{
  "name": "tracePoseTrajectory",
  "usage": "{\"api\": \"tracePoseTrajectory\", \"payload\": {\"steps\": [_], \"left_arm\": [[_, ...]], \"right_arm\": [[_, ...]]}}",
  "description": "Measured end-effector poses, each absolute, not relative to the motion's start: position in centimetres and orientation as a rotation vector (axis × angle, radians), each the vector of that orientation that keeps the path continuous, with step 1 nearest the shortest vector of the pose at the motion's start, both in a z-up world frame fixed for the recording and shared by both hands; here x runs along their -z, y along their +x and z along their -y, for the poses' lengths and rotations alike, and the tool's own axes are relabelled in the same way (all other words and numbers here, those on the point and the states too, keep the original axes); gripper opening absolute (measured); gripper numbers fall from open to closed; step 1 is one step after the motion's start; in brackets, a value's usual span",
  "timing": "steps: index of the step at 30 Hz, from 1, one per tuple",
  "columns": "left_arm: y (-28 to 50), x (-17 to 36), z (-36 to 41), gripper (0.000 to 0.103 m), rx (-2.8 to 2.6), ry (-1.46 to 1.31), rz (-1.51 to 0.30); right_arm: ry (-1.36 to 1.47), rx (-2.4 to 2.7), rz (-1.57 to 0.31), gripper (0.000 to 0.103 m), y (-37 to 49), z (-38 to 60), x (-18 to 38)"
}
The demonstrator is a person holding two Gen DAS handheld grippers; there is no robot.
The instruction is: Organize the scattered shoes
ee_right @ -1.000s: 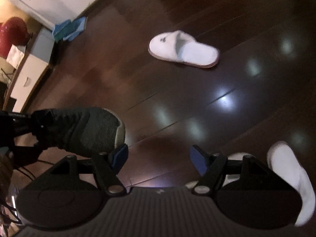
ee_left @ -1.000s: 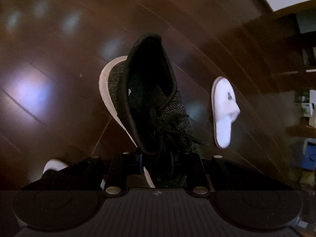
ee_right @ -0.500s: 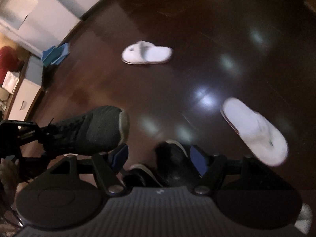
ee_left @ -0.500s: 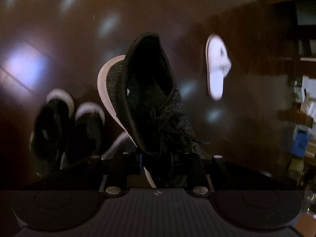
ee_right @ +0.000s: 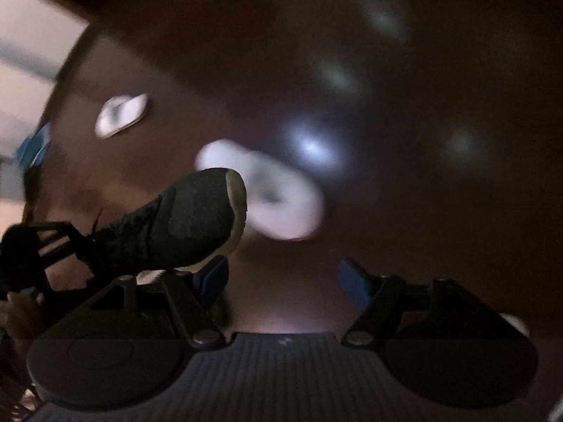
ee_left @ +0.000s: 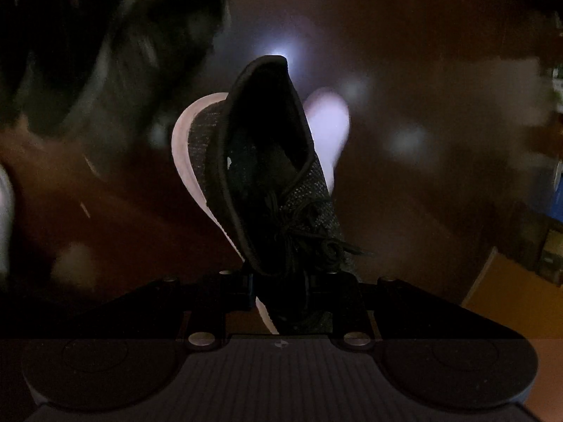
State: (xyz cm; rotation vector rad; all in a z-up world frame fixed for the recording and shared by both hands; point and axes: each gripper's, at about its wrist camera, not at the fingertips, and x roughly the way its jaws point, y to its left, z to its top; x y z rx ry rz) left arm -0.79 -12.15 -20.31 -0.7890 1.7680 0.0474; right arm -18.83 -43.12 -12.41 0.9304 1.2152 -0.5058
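Dark wooden floor [ee_right: 404, 183]: glossy, brown, with soft light reflections scattered across it; fills both views, heavily motion-blurred.

Black knit sneaker [ee_left: 260, 183]: mesh upper, speckled grey, padded black collar, tied black laces, white rubber sole along its left edge. It is off the floor, heel opening pointing away from the left wrist camera, its toe end clamped between the jaws of the left gripper [ee_left: 281, 288]. In the right wrist view the same sneaker [ee_right: 176, 225] enters from the left edge, white-rimmed toe toward centre, partly covering the nearer slipper.

Two more dark shoes [ee_left: 116, 45] lie blurred on the floor at upper left of the left view; white soles just discernible, details not.

White slipper [ee_right: 278, 197]: soft, rounded, plush-looking, on the floor behind the sneaker toe. Second white slipper [ee_right: 121, 116] lies well apart, toward the upper left, near a blue item [ee_right: 33, 147] too blurred to identify.

Right gripper [ee_right: 281, 277]: blue-padded jaws spread wide, nothing between them, floor visible through the gap.
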Motion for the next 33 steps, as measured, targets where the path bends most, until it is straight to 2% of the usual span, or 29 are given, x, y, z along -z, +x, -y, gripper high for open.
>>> {"api": "tracePoseTrajectory", "payload": {"steps": [8,15,21,33], "left_arm": [[-8.1,27.4,26.5,0.029,0.009,-0.715,-1.855],[-11.0,31.9,33.1,0.029,0.064,-0.560,-1.861],[-12.9,33.5,34.9,0.029,0.095,-0.474,-1.870],[-14.8,34.8,33.8,0.032,0.107,-0.429,-1.871]], "right_arm": [[0.977,0.667,-1.234,0.073,-27.7,52.6,16.5],[0.996,0.672,-1.229,0.073,-28.8,54.6,20.3],[1.001,0.672,-1.212,0.073,-27.7,55.9,22.4],[0.853,0.597,-1.289,0.073,-24.8,55.0,24.3]]}}
